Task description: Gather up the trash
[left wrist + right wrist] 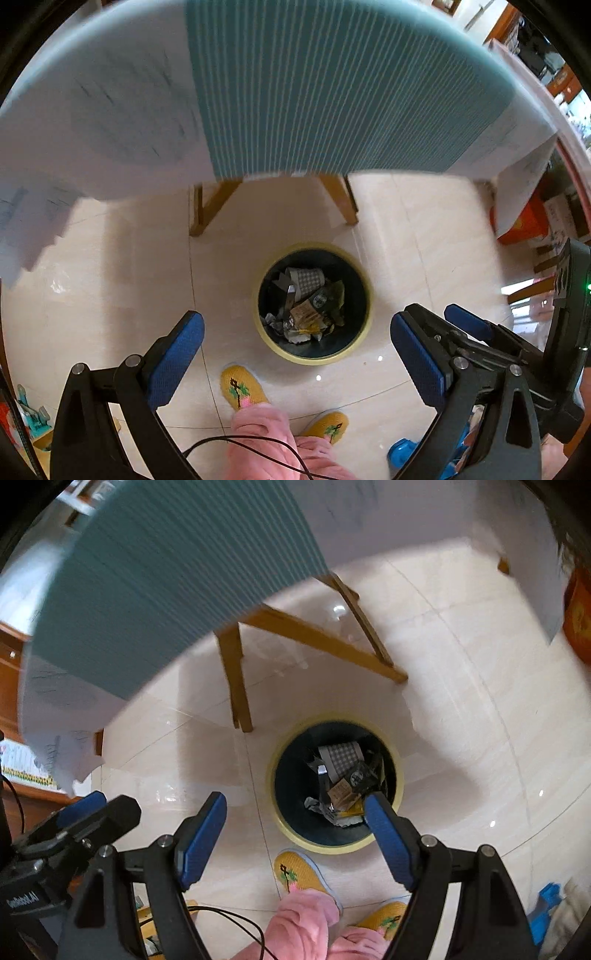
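A round bin with a yellow rim stands on the tiled floor just in front of the table. Inside it lies crumpled trash: a checked paper cup, wrappers and bits of foil. My left gripper hangs high above the bin, open, with nothing between its blue pads. In the right wrist view the same bin and its trash lie below my right gripper, which is also open and holds nothing. The two grippers hang side by side.
A table with a white cloth and a teal ribbed mat overhangs the far side; its wooden legs stand just behind the bin. A person's yellow slippers and pink trouser leg are on the near side. An orange box sits at the right.
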